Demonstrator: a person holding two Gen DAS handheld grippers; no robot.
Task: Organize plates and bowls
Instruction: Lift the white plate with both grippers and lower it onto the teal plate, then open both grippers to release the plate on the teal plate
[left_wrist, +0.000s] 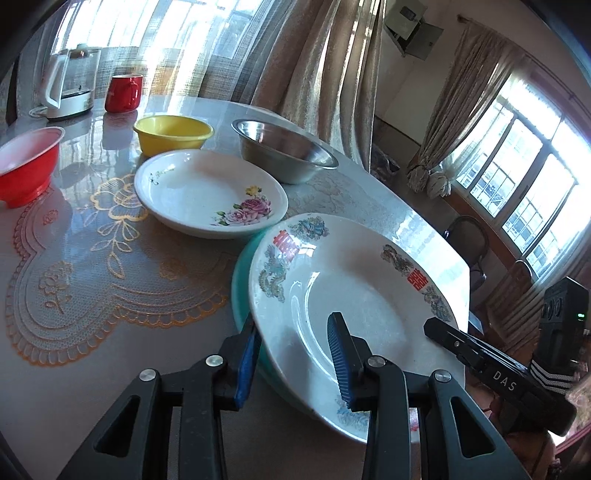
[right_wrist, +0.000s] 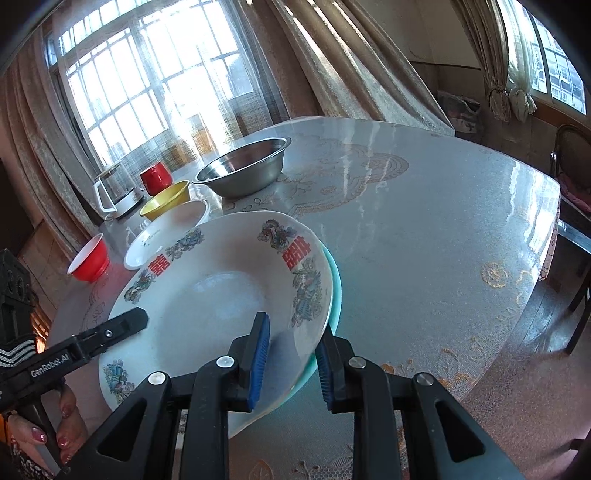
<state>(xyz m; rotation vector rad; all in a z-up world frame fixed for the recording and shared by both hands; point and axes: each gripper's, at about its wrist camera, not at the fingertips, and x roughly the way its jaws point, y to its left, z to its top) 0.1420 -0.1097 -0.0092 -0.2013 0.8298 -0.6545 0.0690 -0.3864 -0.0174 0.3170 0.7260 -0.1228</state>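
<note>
A white plate with dragon pattern and red characters (left_wrist: 351, 295) (right_wrist: 221, 295) lies stacked on a teal plate (left_wrist: 240, 295) (right_wrist: 334, 291), held tilted over the table. My left gripper (left_wrist: 295, 358) is shut on the near-left rim of both plates. My right gripper (right_wrist: 291, 365) is shut on their opposite rim; its finger also shows in the left wrist view (left_wrist: 480, 350). A white floral plate (left_wrist: 210, 195) (right_wrist: 166, 229) lies beyond. A steel bowl (left_wrist: 284, 151) (right_wrist: 243, 170), yellow bowl (left_wrist: 173, 134) (right_wrist: 166, 201) and red bowl (left_wrist: 26, 166) (right_wrist: 90, 260) stand farther back.
A red mug (left_wrist: 123, 92) (right_wrist: 155, 179) and a kettle (left_wrist: 70, 85) (right_wrist: 114, 192) stand at the table's far edge by the curtained window. The round table (right_wrist: 424, 240) has a lace cloth under glass. Chairs (right_wrist: 569, 177) stand at the right.
</note>
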